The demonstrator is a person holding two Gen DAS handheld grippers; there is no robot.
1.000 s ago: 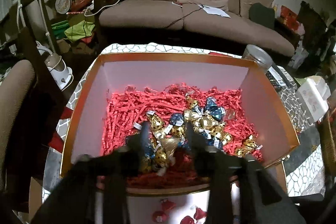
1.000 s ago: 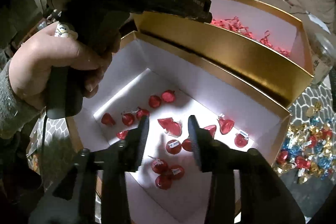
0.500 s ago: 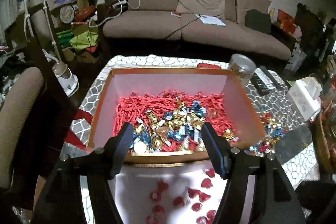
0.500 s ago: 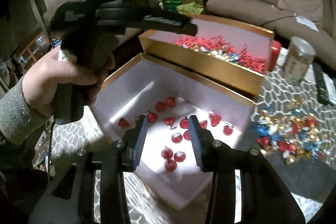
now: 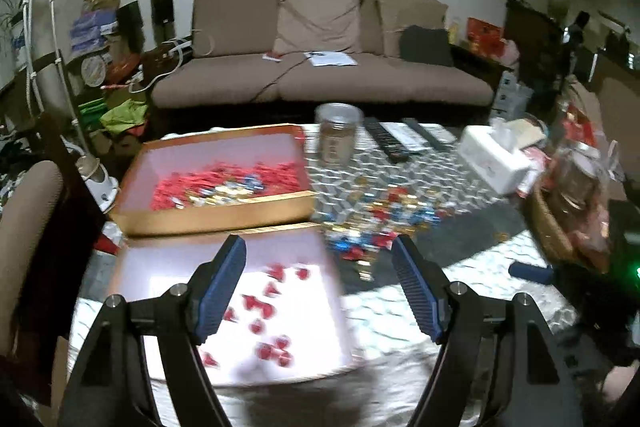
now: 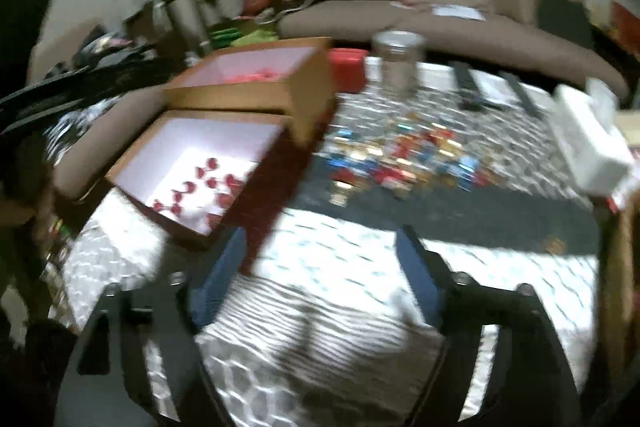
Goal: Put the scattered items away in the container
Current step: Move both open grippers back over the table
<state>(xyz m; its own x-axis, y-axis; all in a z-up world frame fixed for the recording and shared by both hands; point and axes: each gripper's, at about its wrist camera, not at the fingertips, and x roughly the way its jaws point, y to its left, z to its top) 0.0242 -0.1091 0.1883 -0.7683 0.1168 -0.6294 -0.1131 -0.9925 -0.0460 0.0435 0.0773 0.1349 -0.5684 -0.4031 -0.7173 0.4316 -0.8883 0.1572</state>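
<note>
A pile of scattered foil candies [image 5: 384, 223] in gold, blue and red lies on the patterned table, also in the right wrist view [image 6: 404, 159]. A gold box [image 5: 212, 213] holds red shredded paper and gold and blue candies [image 5: 224, 187]. A near box [image 5: 132, 267] with a white floor holds red candies [image 5: 264, 311]; it shows in the right wrist view [image 6: 132, 171] too. My left gripper [image 5: 318, 291] is open and empty above the near box's right edge. My right gripper [image 6: 320, 275] is open and empty above bare table.
A glass jar [image 5: 336, 139], remote controls [image 5: 396, 143] and a white tissue box [image 5: 492, 159] stand behind the candy pile. A basket with wrapped goods [image 5: 576, 203] sits at the right. A red object [image 6: 346, 69] lies beside the gold box. A sofa [image 5: 320, 67] is beyond.
Both grippers have pulled back and up from the boxes and swung right toward the candy pile. The left opened wide after dropping candy in the gold box; the right opened from nearly closed.
</note>
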